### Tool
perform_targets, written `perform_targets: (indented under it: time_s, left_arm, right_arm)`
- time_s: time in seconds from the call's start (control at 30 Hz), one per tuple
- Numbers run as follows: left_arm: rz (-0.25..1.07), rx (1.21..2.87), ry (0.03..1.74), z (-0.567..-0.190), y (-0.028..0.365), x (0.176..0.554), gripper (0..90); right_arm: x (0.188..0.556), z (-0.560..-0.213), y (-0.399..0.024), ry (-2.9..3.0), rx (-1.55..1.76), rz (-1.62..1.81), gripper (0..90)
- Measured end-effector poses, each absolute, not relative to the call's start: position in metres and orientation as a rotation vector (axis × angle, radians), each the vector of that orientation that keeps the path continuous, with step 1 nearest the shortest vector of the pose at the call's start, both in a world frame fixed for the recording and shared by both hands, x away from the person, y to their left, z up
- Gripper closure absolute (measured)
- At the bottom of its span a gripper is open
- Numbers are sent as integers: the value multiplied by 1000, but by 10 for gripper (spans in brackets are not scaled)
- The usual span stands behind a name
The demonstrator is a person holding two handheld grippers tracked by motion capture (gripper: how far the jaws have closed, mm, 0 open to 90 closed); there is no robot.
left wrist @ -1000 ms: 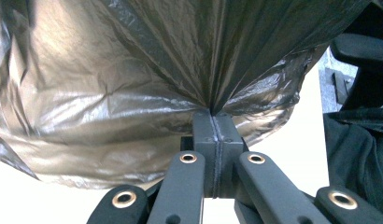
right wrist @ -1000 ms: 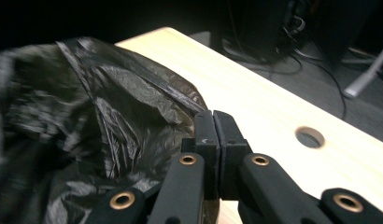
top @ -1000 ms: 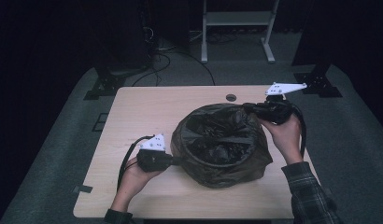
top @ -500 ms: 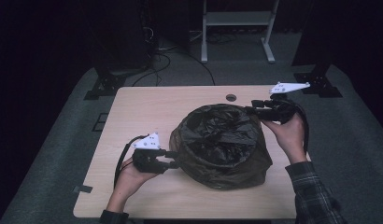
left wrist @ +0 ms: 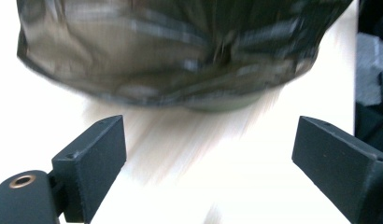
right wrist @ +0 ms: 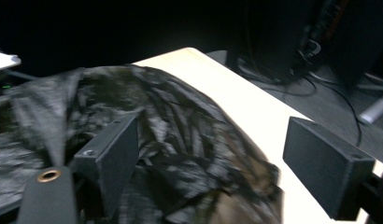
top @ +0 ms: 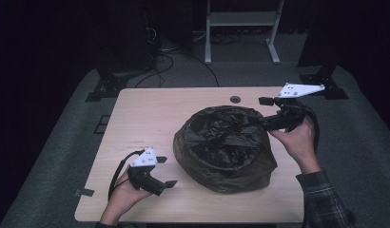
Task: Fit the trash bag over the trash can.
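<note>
With both my left gripper (top: 168, 171) and right gripper (top: 262, 112) just opened and empty, the black plastic bag (top: 225, 147) sits mid-table (top: 150, 109), looking light, limp and slippery, best pinched at its crumpled rim.

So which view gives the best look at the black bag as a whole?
The high view: the black bag sits whole on the table, its crumpled top and full outline visible. The left gripper view shows just its blurred lower edge against the tabletop; the right gripper view shows part of its wrinkled top.
</note>
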State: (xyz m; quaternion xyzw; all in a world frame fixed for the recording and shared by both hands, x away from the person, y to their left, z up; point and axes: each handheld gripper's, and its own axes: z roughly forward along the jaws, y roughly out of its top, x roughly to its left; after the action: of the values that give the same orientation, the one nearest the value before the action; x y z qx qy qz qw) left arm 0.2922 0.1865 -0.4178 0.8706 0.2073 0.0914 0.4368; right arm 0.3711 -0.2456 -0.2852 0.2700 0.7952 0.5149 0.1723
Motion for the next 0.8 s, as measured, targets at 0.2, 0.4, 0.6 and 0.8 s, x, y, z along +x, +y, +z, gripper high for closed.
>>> perform_targets:
  time_s: [0.2, 0.4, 0.6, 0.8]
  left_arm:
    - [293, 2191, 557, -438, 199, 286, 0]
    - [272, 2227, 601, -459, 210, 285, 0]
    - [261, 2274, 642, -472, 213, 289, 0]
    - [261, 2286, 661, -478, 215, 291, 0]
  right_arm:
    - [363, -279, -232, 2299, 678, 1458, 98]
    - [356, -276, -211, 2393, 585, 1425, 98]
    - [353, -282, -184, 2521, 494, 1299, 98]
    - [355, -297, -163, 2652, 466, 1149, 98]
